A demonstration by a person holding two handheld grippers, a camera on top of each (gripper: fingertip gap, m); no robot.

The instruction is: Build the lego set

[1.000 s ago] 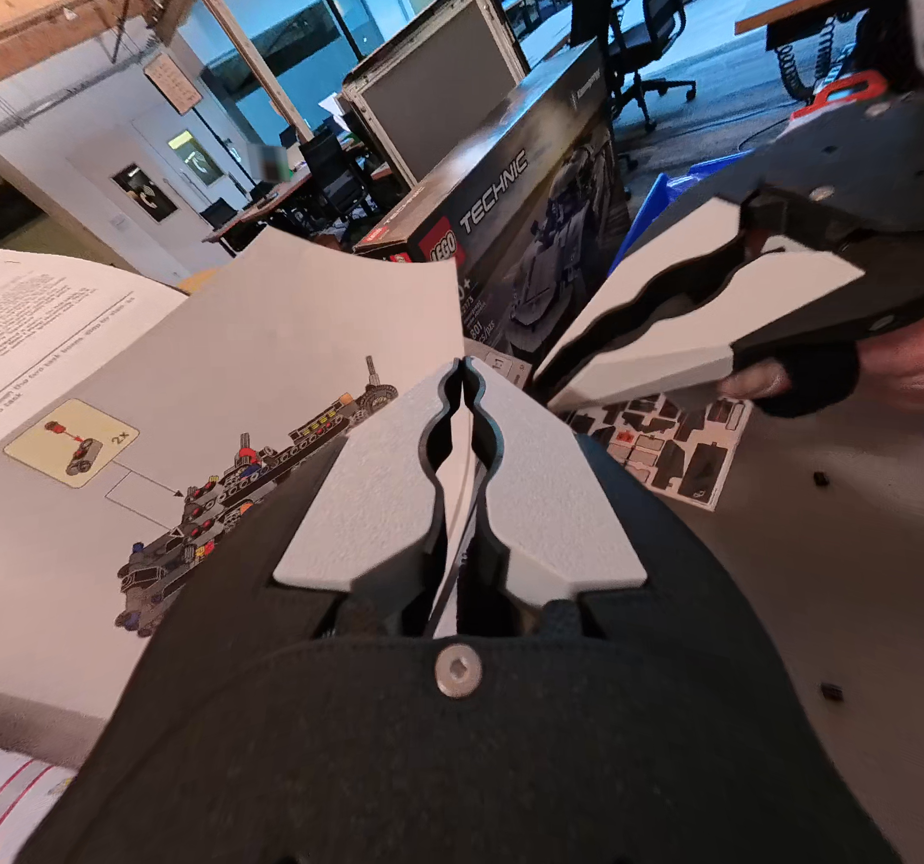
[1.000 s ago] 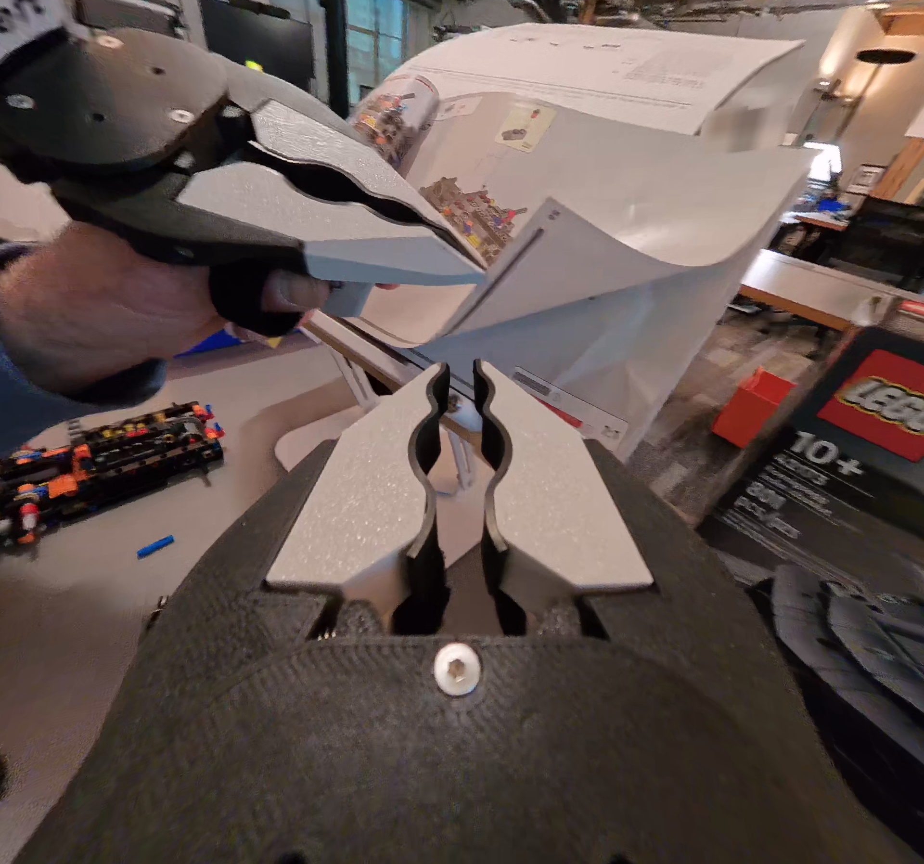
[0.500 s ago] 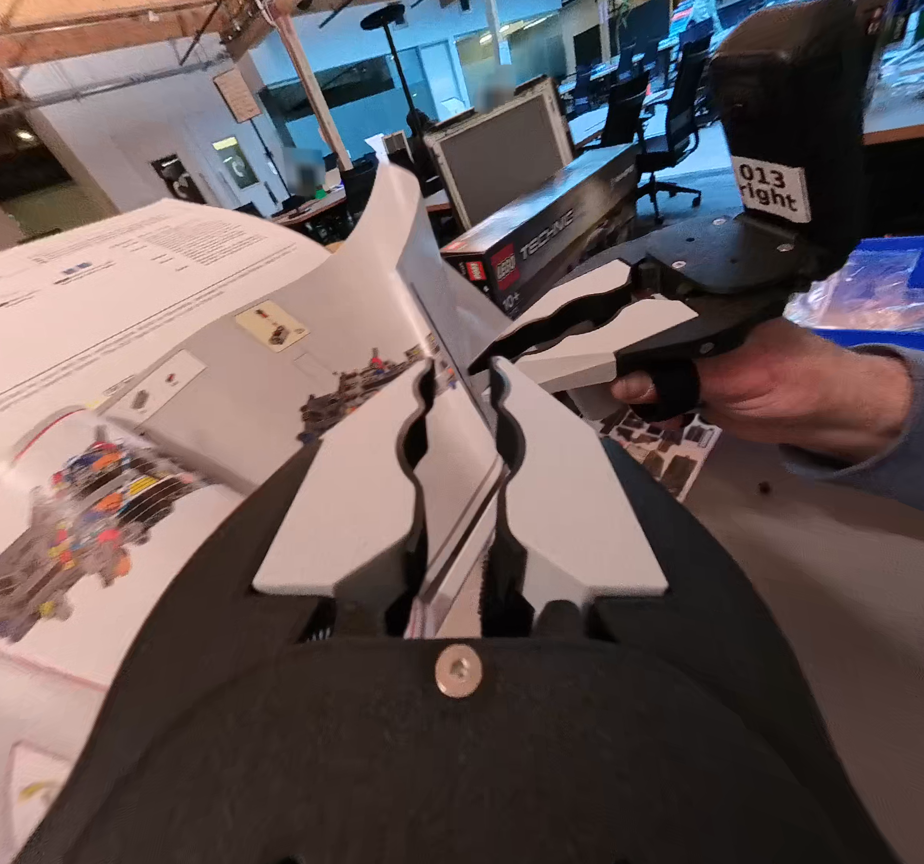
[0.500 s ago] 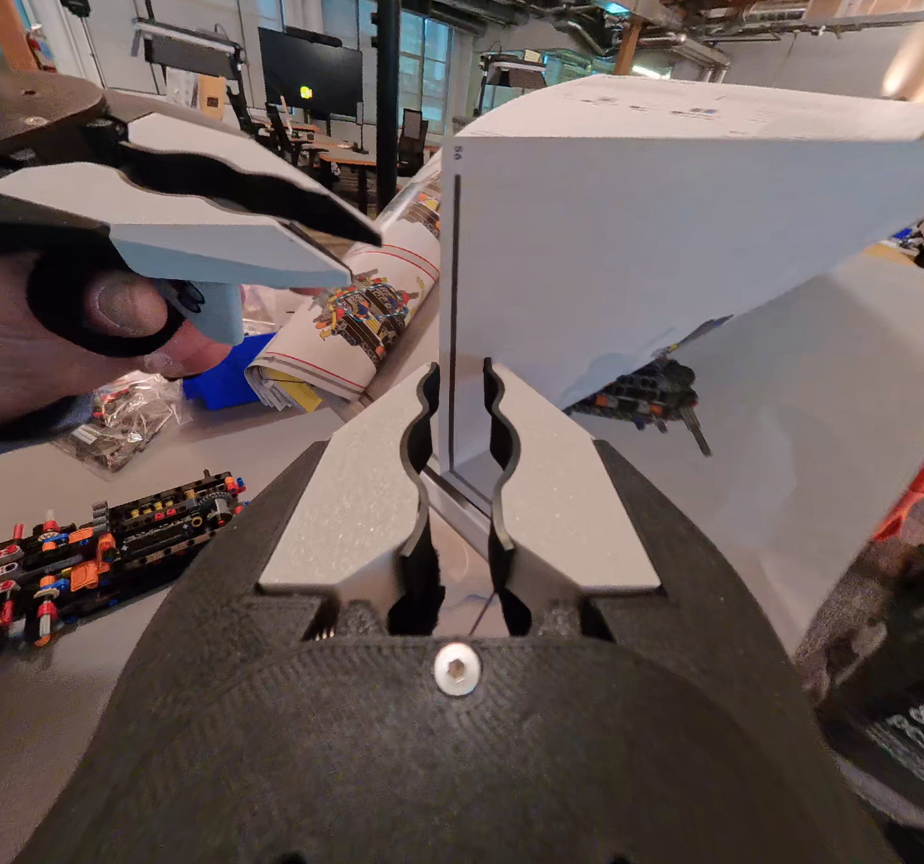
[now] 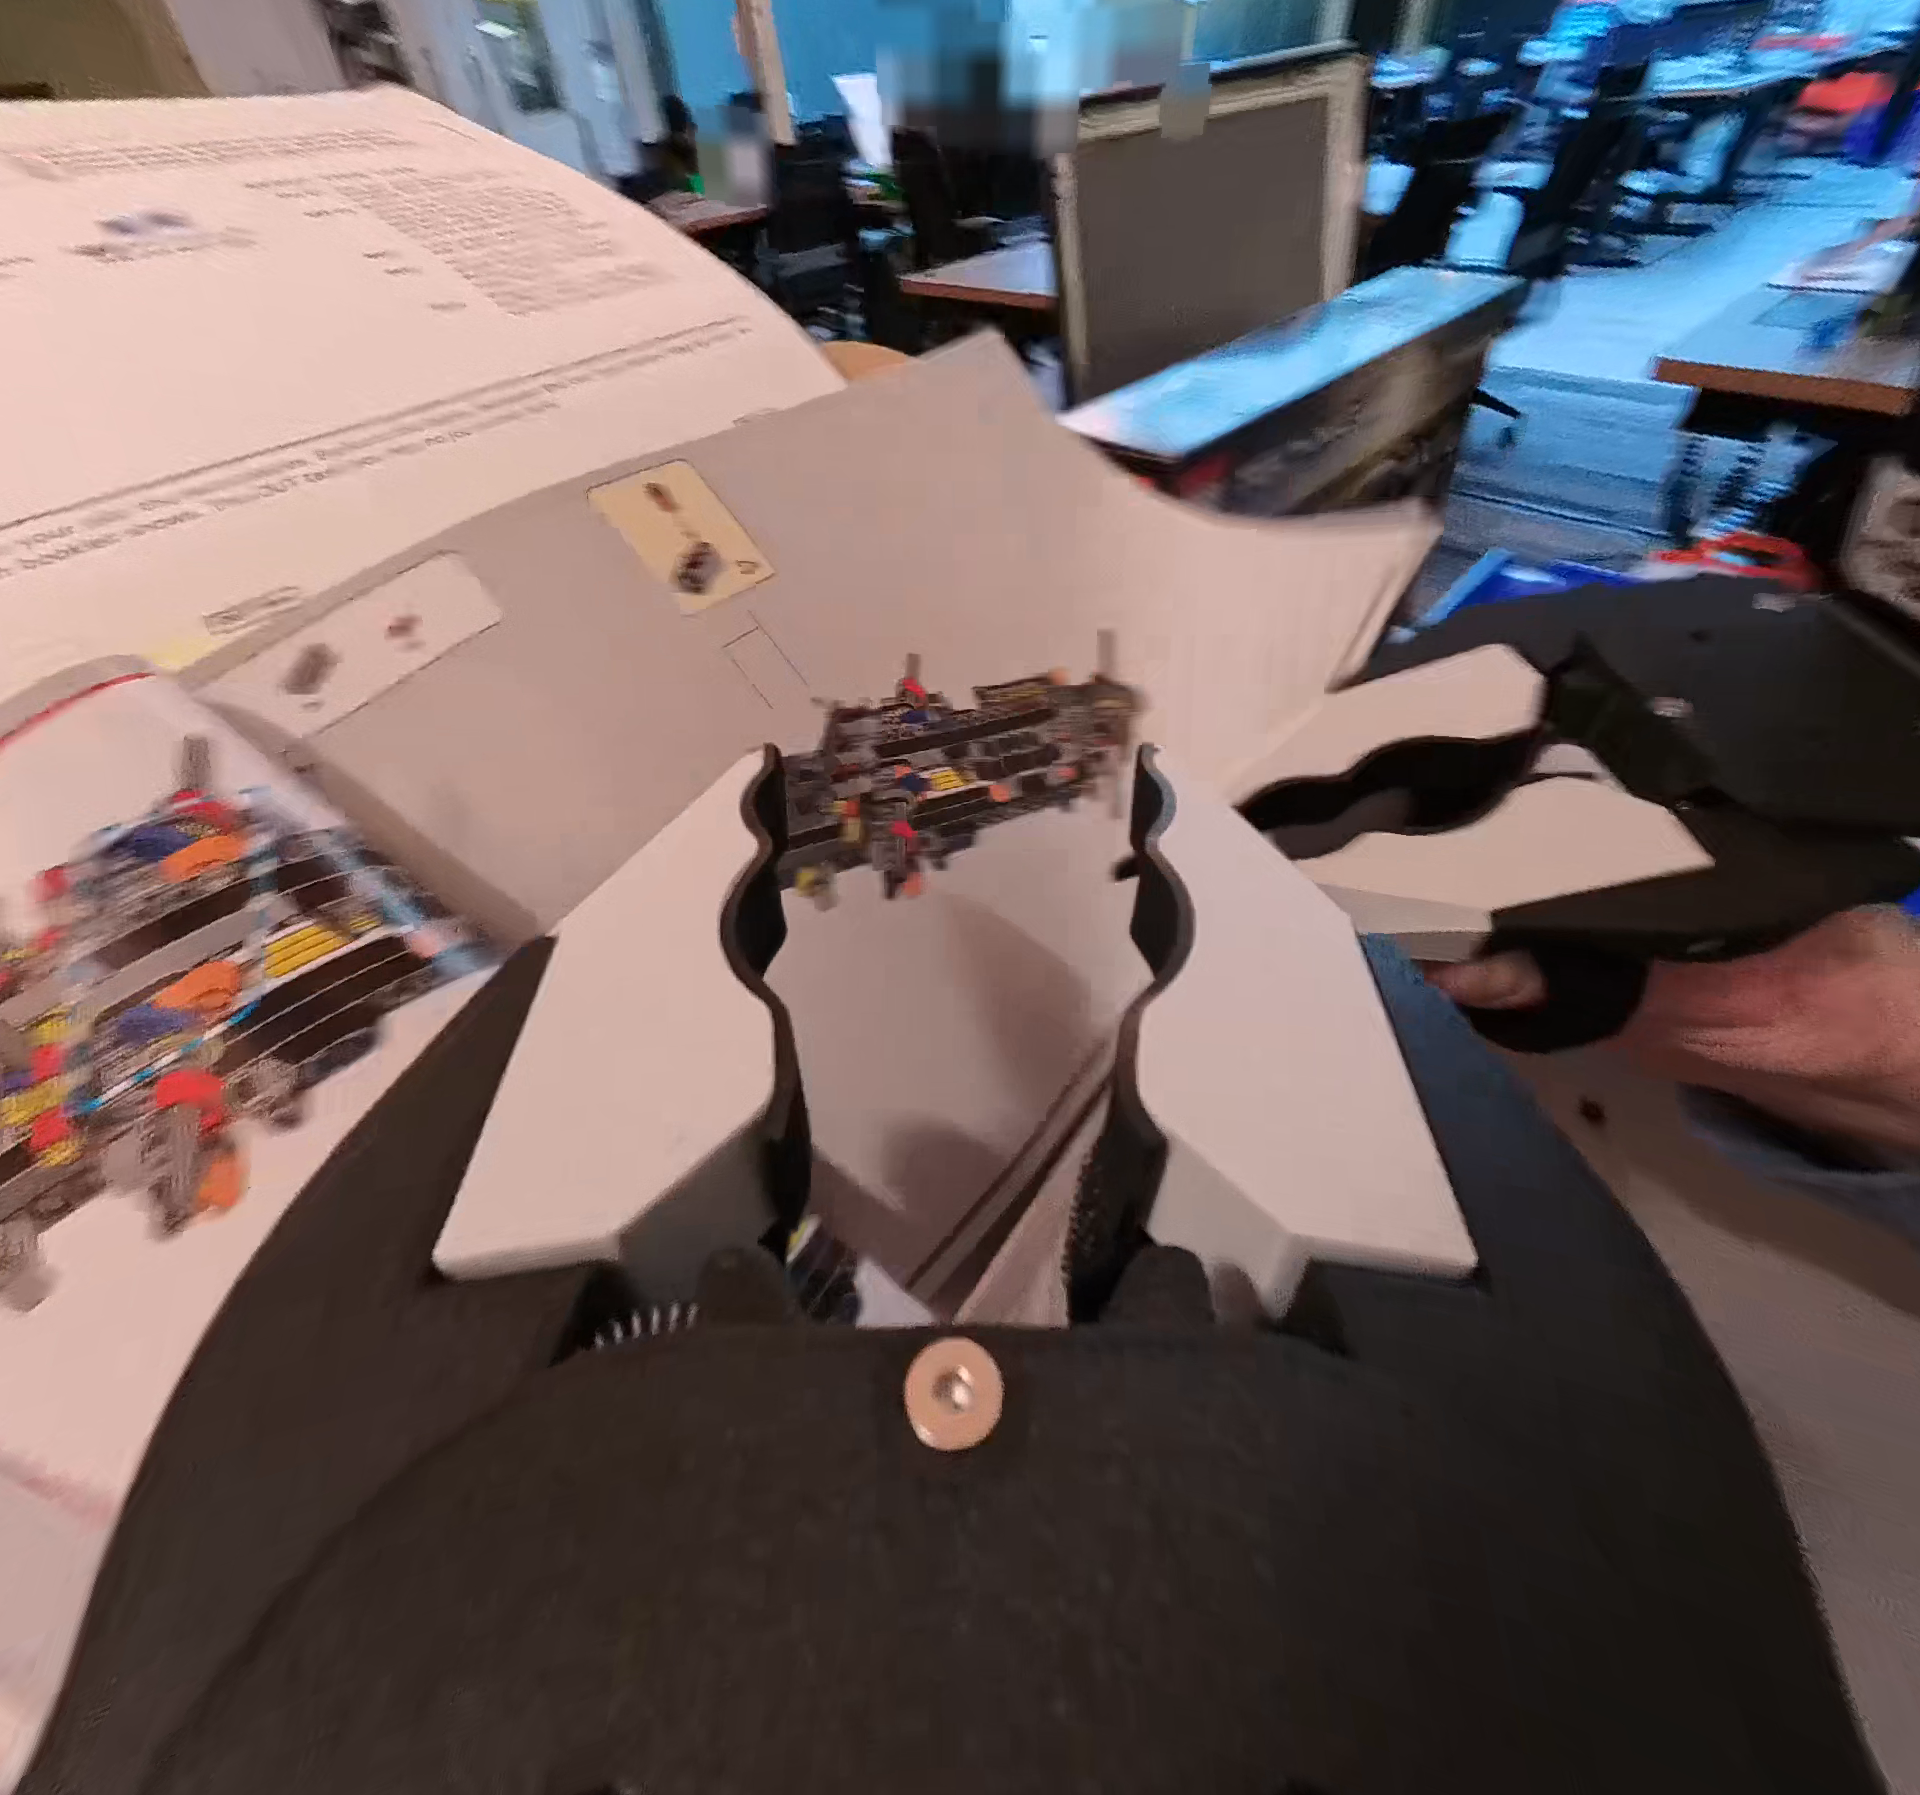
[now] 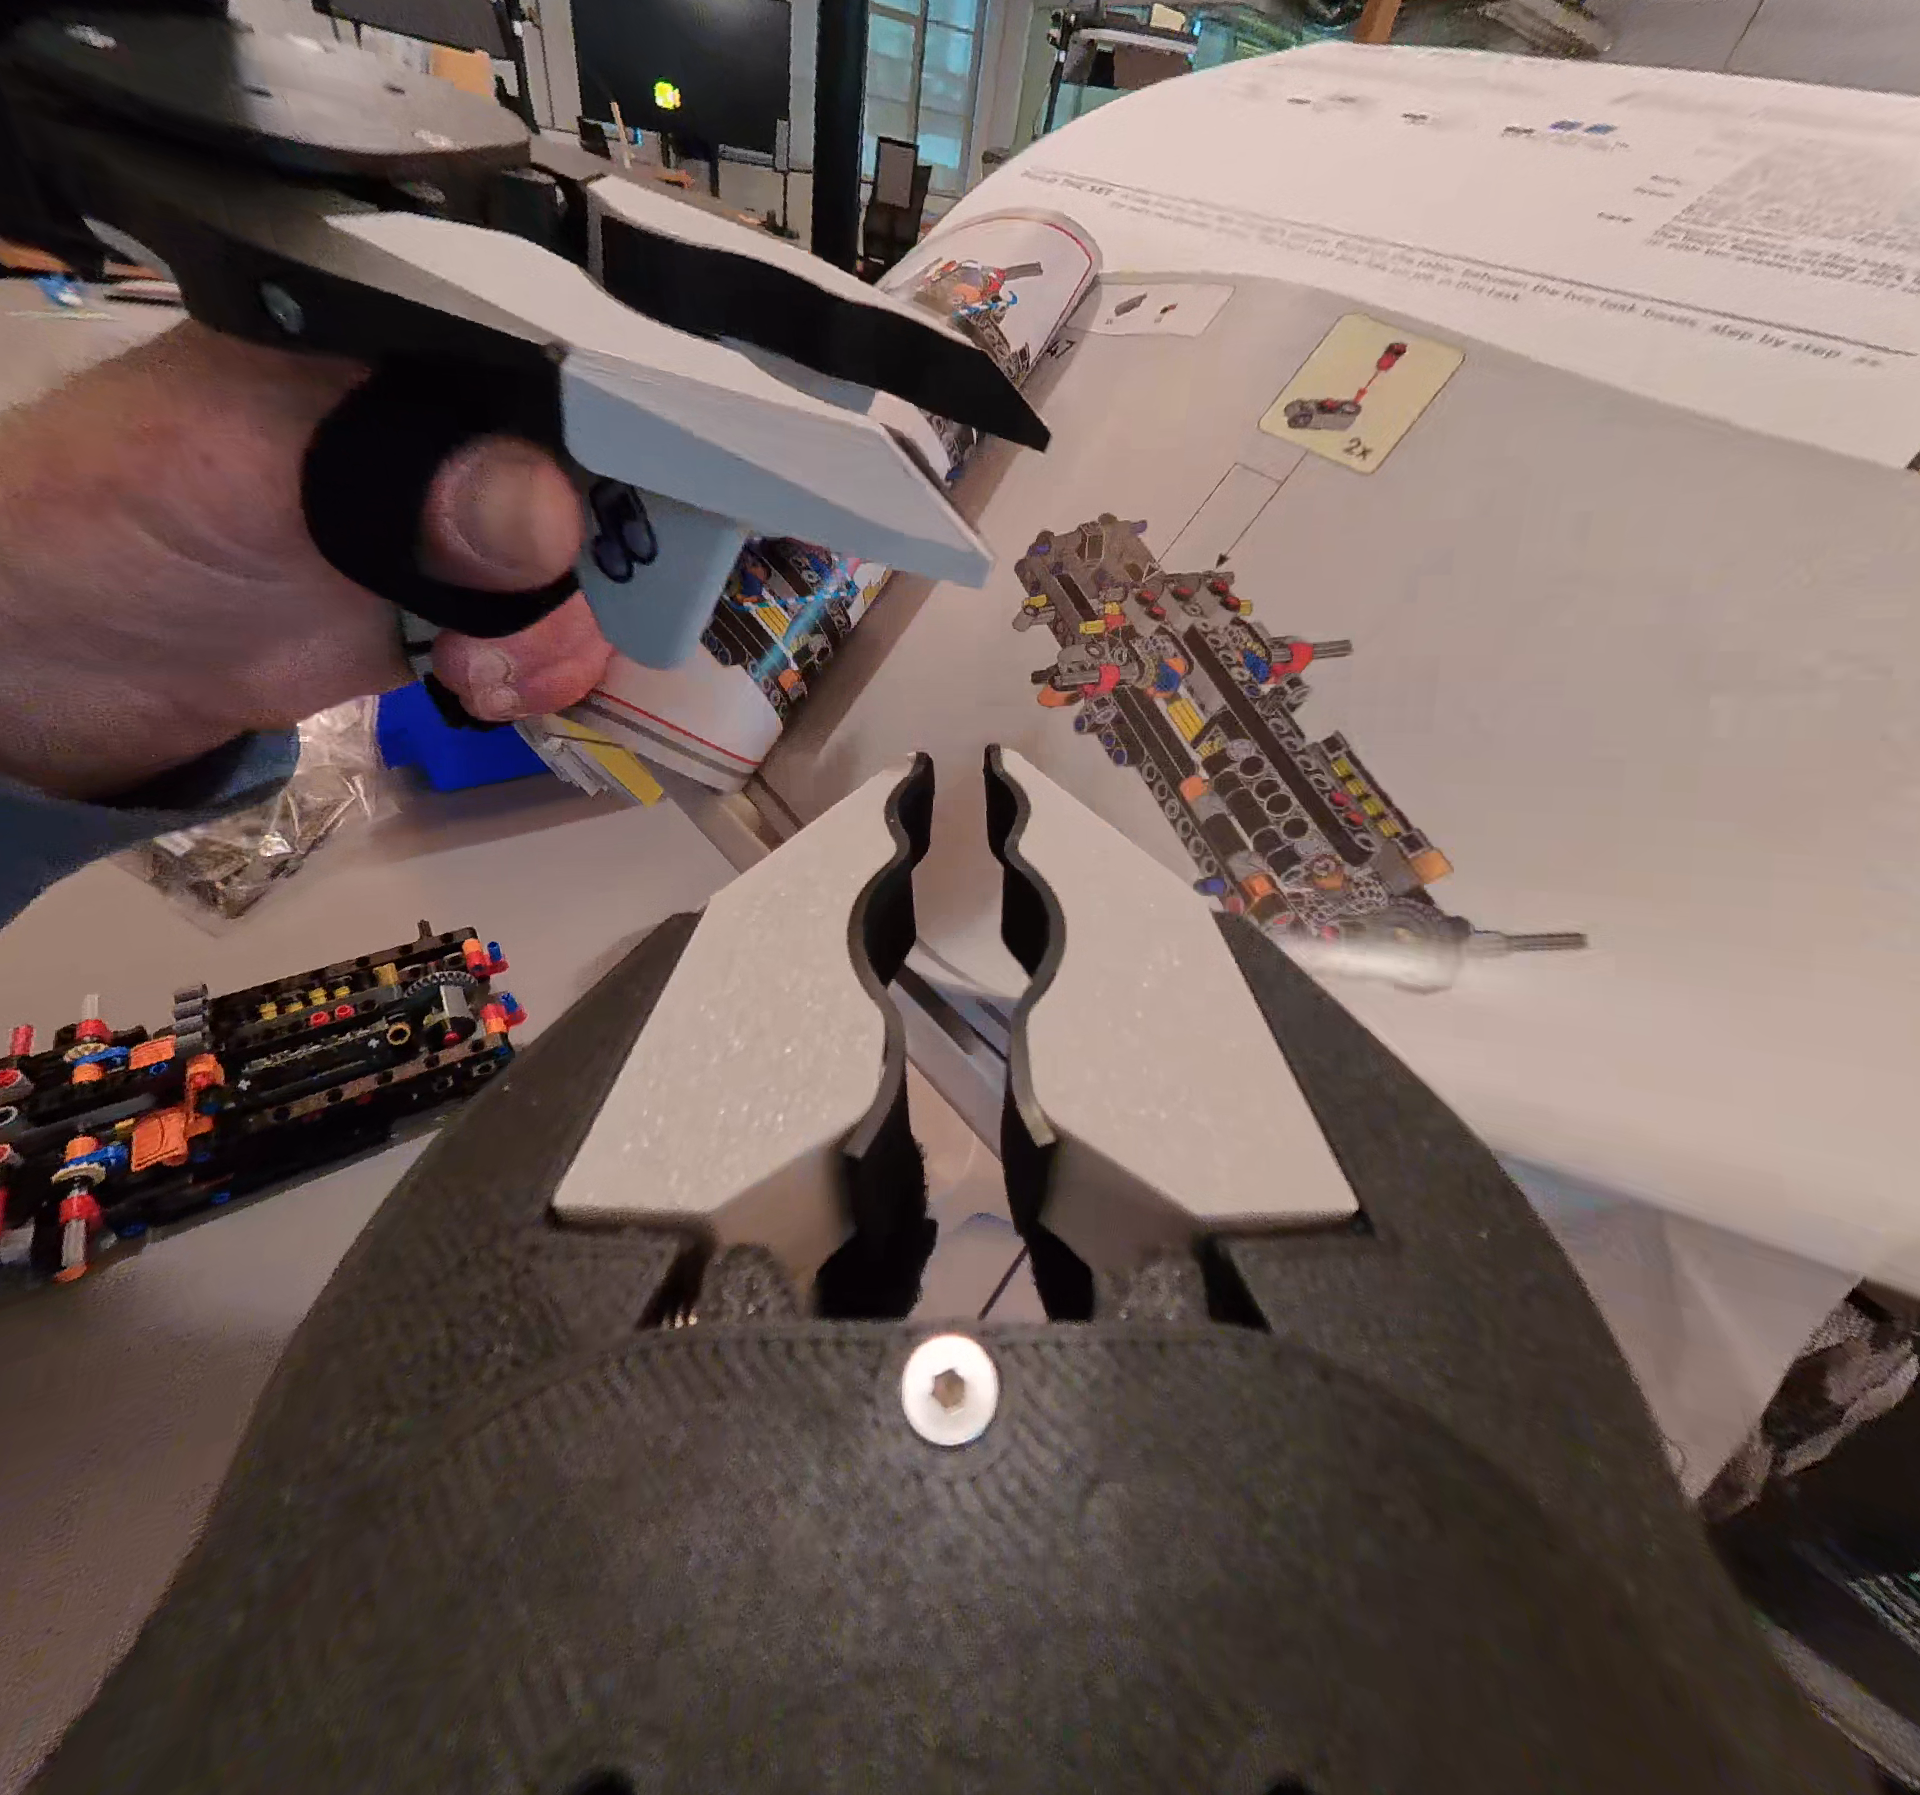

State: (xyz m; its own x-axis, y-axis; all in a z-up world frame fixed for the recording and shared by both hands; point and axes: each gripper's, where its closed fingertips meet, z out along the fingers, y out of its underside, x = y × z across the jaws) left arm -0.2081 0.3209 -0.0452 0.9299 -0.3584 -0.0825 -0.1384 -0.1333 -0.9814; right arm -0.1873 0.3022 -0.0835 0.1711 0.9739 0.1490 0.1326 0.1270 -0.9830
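The open instruction booklet [image 5: 436,374] stands in front of both grippers. One page [image 5: 987,561] with a picture of the model curves up in the air; it also shows in the right wrist view [image 6: 1507,706]. My left gripper [image 5: 951,779] is open wide and empty in front of that page, and it shows at the upper left of the right wrist view [image 6: 1013,509]. My right gripper [image 6: 956,758] is nearly closed, pinching the page's lower edge; it shows at the right in the left wrist view [image 5: 1247,800]. The part-built black, orange and red lego assembly [image 6: 249,1049] lies on the table at the left.
A clear bag of small parts [image 6: 249,841] and a blue bin [image 6: 447,737] sit behind the assembly on the grey table [image 6: 156,1433]. The dark lego box [image 5: 1299,415] and a monitor [image 5: 1195,218] stand beyond the booklet. Office desks and chairs fill the background. There is about 5 cm between the tips of the two grippers.
My left gripper, shut on the page a second ago, has opened wide and let it go. My right gripper moved in onto the page edge, and the page has swung over to face both cameras.
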